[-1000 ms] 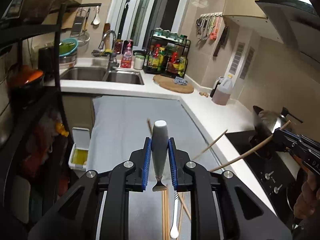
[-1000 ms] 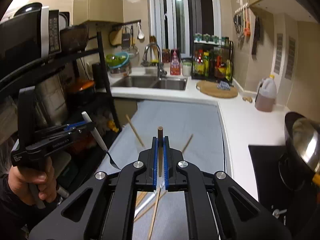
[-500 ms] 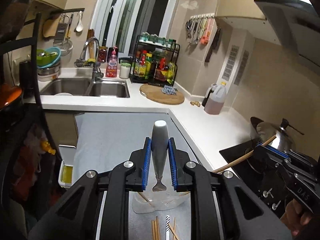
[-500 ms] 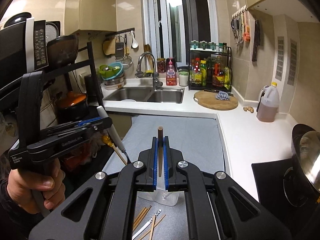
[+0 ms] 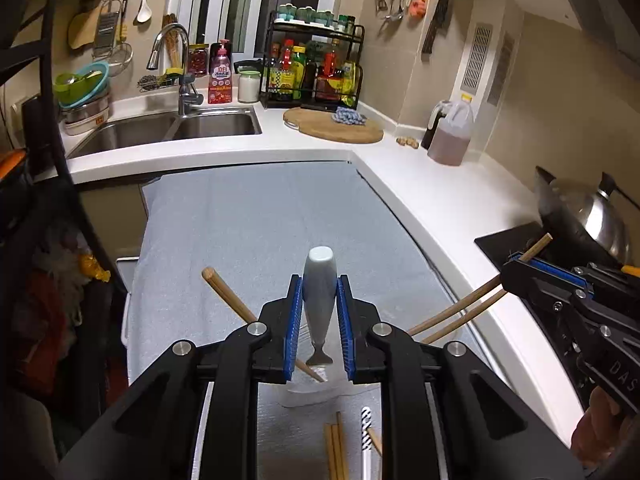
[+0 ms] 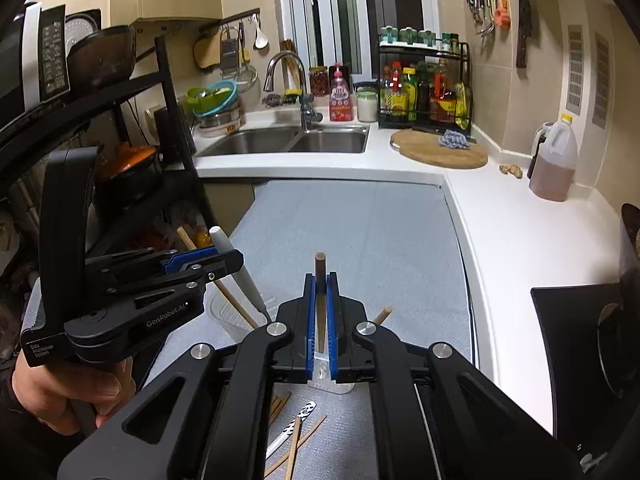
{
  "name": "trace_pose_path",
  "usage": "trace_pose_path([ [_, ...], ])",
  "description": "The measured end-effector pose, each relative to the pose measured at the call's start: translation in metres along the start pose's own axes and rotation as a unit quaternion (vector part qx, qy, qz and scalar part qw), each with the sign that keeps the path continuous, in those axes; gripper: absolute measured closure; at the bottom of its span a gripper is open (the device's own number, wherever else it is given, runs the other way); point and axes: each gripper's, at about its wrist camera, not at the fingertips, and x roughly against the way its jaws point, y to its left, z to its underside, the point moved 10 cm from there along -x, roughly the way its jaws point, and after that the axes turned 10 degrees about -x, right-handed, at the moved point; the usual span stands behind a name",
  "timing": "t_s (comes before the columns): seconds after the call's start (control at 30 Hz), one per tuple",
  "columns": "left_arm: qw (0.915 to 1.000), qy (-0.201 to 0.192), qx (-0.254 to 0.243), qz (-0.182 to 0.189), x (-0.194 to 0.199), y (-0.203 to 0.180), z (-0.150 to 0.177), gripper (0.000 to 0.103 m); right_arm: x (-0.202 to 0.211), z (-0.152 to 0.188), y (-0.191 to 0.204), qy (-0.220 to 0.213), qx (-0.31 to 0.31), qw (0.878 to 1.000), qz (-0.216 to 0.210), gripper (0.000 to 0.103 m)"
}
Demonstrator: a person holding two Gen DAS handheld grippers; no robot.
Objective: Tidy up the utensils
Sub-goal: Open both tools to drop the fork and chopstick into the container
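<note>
Grey mat (image 5: 256, 216) open ahead, clear cup (image 5: 316, 390) with leaning chopsticks (image 5: 228, 294) below tongs, wok (image 5: 592, 220) crowding right

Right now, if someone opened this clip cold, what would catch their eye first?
First, the left gripper at the bottom centre of its view, shut on a grey-white utensil handle that stands upright over a clear container. Next, the right gripper, shut on a wooden chopstick above the grey mat. Loose chopsticks and a striped utensil lie on the mat just below.
</note>
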Motion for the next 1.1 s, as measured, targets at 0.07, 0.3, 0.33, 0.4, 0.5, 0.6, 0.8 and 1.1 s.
trace_pose_path([
  [0.07,1.0,0.005,-0.002,-0.001,-0.003,0.0,0.002,0.085,-0.008,0.006,-0.001,0.012,0.004,1.0,0.001,0.096],
  [0.3,0.9992,-0.038,-0.005,-0.012,0.041,0.0,-0.013,0.065,0.004,0.007,-0.005,0.005,0.009,1.0,0.018,0.072],
  [0.33,0.9989,-0.045,-0.005,-0.013,0.048,-0.001,-0.015,0.065,0.009,0.006,-0.005,-0.001,0.01,1.0,0.02,0.071],
  [0.4,0.9981,-0.059,-0.006,-0.016,0.066,-0.005,-0.016,0.065,0.021,0.007,-0.004,-0.011,0.012,1.0,0.021,0.07],
  [0.5,0.9966,-0.077,-0.01,-0.028,0.091,-0.01,-0.009,0.065,0.039,0.01,-0.002,-0.03,0.017,0.999,0.028,0.07],
  [0.6,0.9957,-0.087,-0.007,-0.029,0.109,-0.015,0.004,0.065,0.06,0.014,0.0,-0.05,0.018,0.998,0.034,0.07],
  [0.8,0.9953,-0.091,-0.01,-0.033,0.134,-0.03,0.053,0.065,0.104,0.047,0.0,-0.095,0.018,0.994,0.041,0.07],
  [1.1,0.9973,-0.069,-0.018,-0.018,0.129,-0.045,0.147,0.079,0.126,0.127,-0.004,-0.093,-0.005,0.995,0.019,0.096],
])
